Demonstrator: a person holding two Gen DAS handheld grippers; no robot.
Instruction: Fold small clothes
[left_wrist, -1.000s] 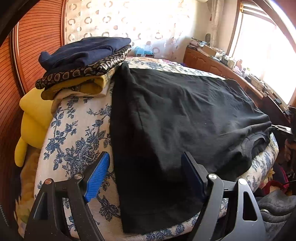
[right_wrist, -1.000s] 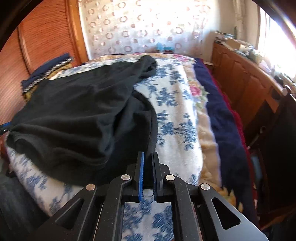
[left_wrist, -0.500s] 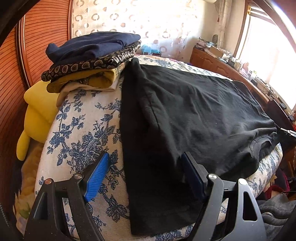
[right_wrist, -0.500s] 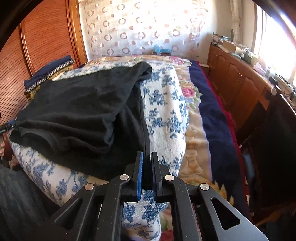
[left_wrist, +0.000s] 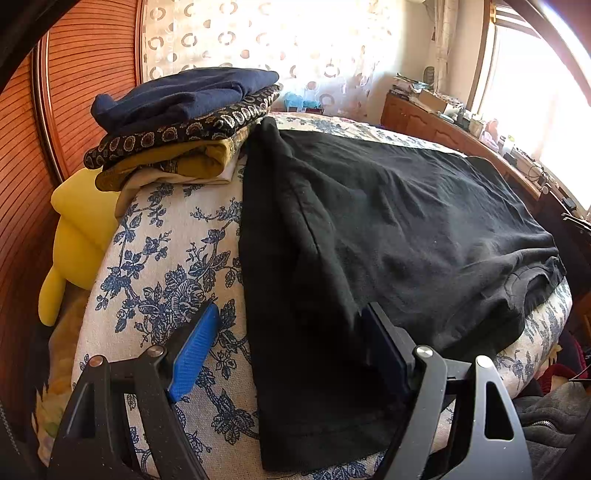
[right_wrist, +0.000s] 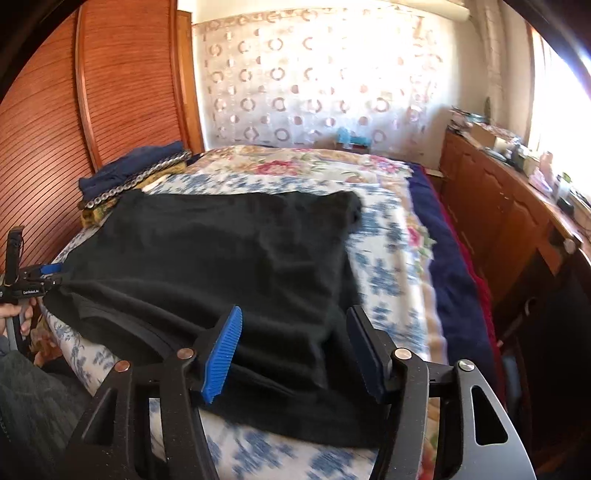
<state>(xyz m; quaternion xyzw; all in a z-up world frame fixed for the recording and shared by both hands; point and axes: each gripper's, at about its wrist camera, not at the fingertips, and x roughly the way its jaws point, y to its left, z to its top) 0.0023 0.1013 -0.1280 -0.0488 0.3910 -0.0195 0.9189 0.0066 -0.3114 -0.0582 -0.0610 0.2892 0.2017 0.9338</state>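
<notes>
The black shirt (left_wrist: 388, 229) lies spread across the near end of the bed (left_wrist: 166, 266), its collar at the near edge, beside the stack (left_wrist: 184, 122) at the left corner. My right gripper (right_wrist: 293, 350) has just been opening, jaws apart with cloth below but nothing pinched. My left gripper (left_wrist: 291, 347) is open too, straddling the hem. The shirt looks light, soft and limp, so I'd pinch it at hem corners or shoulders

Both cams sit low, close over the bed (left_wrist: 162, 280), looking toward the curtain (right_wrist: 314, 92); both share the black shirt (right_wrist: 207, 258) in frame centre.
</notes>
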